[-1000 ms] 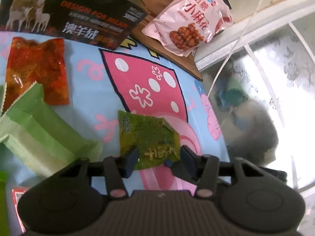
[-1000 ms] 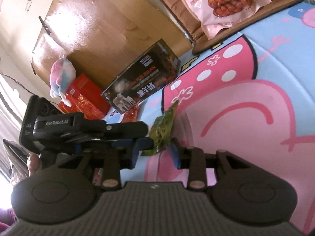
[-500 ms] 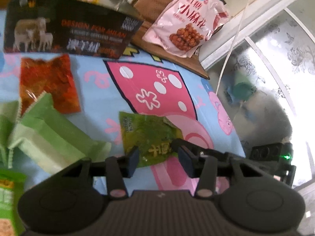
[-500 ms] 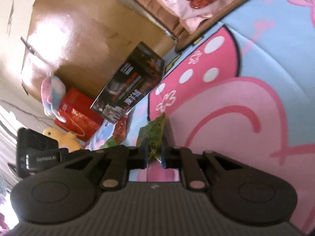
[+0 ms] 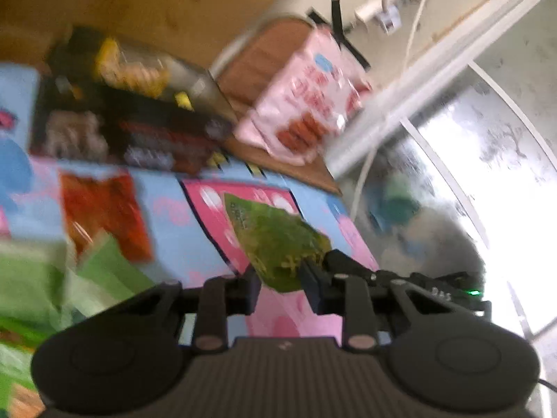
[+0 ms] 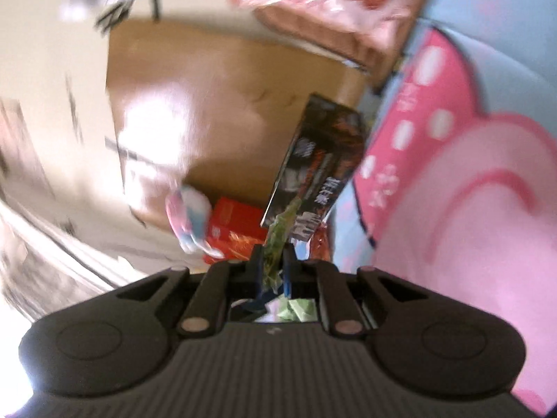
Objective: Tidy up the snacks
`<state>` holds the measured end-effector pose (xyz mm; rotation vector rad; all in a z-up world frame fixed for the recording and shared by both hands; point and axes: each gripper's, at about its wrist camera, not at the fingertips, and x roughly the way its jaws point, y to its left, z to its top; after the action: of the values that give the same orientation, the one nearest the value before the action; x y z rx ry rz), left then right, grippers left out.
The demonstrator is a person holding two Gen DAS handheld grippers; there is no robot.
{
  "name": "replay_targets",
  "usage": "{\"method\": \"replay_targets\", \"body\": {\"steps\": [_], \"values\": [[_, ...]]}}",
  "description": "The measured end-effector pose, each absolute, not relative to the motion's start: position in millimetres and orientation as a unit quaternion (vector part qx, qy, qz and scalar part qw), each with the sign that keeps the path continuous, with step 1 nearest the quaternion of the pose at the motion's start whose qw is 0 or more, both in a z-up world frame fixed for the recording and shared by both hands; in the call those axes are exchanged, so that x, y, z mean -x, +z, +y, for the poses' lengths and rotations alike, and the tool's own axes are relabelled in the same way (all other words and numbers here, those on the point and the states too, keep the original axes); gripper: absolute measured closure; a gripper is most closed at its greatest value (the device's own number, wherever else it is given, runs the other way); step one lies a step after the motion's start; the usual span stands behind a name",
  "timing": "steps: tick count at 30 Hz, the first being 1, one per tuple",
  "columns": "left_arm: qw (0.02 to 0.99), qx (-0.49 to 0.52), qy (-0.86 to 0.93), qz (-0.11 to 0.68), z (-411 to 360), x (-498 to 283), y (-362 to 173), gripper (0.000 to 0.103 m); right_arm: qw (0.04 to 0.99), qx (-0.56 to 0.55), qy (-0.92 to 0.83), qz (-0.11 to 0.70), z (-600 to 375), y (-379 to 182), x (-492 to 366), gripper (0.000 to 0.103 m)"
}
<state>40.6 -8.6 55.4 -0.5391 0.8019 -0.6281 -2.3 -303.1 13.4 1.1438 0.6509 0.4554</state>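
Both views are smeared by motion blur as I work over the cartoon-print cloth (image 5: 167, 230). My right gripper (image 6: 273, 268) has its jaws clenched on the green snack packet (image 6: 278, 244), seen edge-on there, its printing unreadable. From the left wrist, the same green packet (image 5: 275, 240) shows face-on, lifted off the cloth and tilted, its lower corner sitting between the parted jaws of my left gripper (image 5: 282, 287); I cannot tell whether either finger touches it. The right gripper's dark body reaches in from the right in that view and meets the packet's lower right corner.

On the cloth to the left lie a red-orange packet (image 5: 104, 212) and pale green wrappers (image 5: 104, 275), cut off by the frame edge. Behind them, a dark printed box (image 5: 139, 139) stands along the far edge, its lettering blurred. A pink snack bag (image 5: 306, 104) rests on a brown board (image 5: 278, 153) beyond the cloth. From the right wrist, a red box (image 6: 236, 230) and a soft pastel toy (image 6: 189, 216) sit against a cardboard carton (image 6: 216, 111), all hazy.
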Motion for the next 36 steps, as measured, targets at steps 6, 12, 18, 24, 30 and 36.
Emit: {"method": "replay_targets", "body": {"steps": [6, 12, 18, 24, 30, 36], "values": [[0.895, 0.214, -0.208, 0.332, 26.3, -66.8, 90.9, 0.074, 0.813, -0.433, 0.251, 0.299, -261.3, 46.0, -77.0, 0.09], [0.942, 0.108, -0.054, 0.313, 28.1, -106.0, 98.8, 0.054, 0.892, -0.275, 0.216, 0.285, -192.0, 63.0, -152.3, 0.078], [0.948, 0.122, -0.07, 0.286, 49.9, -64.8, 88.6, 0.051, 0.898, -0.293, 0.197, 0.263, -207.5, 49.0, -124.2, 0.065], [0.911, 0.181, -0.08, 0.362, 70.1, -33.0, 42.5, 0.055, 0.885, -0.269, 0.194, 0.328, -199.5, 32.6, -110.7, 0.065], [0.913, 0.154, -0.055, 0.373, 69.0, -2.4, 34.5, 0.058, 0.853, -0.258, 0.187, 0.413, -175.3, -2.3, -125.7, 0.097], [0.911, 0.153, -0.06, 0.379, 75.6, 17.2, 34.6, 0.058, 0.877, -0.246, 0.143, 0.389, -192.8, 14.8, -82.7, 0.1]]}}
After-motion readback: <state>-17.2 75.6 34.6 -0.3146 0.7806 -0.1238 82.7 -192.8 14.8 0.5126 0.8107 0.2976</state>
